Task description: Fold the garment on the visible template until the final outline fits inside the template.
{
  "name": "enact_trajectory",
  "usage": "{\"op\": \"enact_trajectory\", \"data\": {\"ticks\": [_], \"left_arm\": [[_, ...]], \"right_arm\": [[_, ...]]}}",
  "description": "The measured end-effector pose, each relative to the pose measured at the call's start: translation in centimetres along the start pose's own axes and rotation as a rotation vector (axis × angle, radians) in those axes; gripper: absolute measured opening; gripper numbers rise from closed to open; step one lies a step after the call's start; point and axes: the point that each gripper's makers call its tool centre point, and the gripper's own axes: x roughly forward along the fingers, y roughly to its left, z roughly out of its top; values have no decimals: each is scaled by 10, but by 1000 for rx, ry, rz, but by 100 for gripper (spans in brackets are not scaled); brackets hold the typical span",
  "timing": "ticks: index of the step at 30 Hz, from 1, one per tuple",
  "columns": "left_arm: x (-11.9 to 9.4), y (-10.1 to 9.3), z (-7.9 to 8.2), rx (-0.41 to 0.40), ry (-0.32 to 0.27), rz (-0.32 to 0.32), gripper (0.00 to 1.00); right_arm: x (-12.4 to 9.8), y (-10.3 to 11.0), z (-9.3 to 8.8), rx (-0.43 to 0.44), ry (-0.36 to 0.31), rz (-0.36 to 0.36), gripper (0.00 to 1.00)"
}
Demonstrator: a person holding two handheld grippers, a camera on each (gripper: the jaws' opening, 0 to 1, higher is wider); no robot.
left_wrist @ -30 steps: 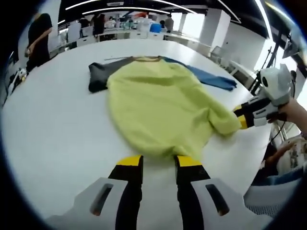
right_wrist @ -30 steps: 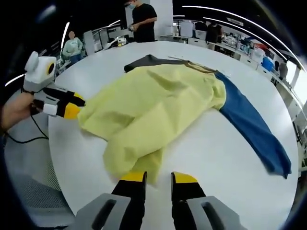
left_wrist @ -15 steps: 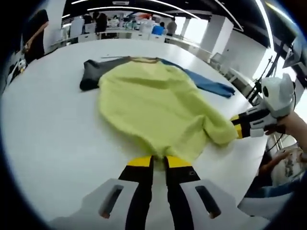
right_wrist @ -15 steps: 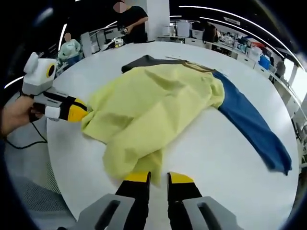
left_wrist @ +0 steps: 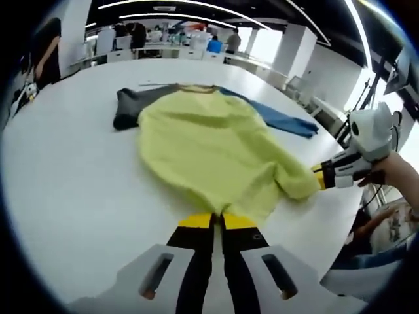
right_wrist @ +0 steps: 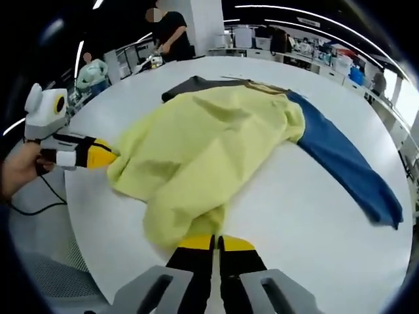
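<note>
Yellow fabric makes up the body of the garment (left_wrist: pixel 216 147), which lies spread across the middle of the white round table (left_wrist: pixel 72 183), with a blue sleeve (right_wrist: pixel 344 163) trailing out toward 3 o'clock in the right gripper view and a dark grey sleeve (left_wrist: pixel 127 108) at 11 o'clock in the left gripper view. It looks soft, light and limp — it rumples at the hem and should drape from wherever it is lifted, sliding easily on the smooth tabletop. The left gripper (left_wrist: pixel 217 221) has its jaws drawn together at the near hem at 6 o'clock, apparently pinching the yellow edge. The right gripper (right_wrist: pixel 216 243) is likewise closed on a bunched corner of the hem at 6 o'clock in its own view. Two hem corners seem the sensible hold — they let the cloth fold over evenly. No template outline is clear to me on the table.
</note>
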Motion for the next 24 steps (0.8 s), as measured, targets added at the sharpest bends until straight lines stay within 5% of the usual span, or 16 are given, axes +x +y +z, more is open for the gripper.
{"op": "enact_trajectory", "data": {"ticks": [24], "left_arm": [[-35,26,-7,30,58,2,0]], "right_arm": [[-41,-34,8,54,-98,-92,0]]}}
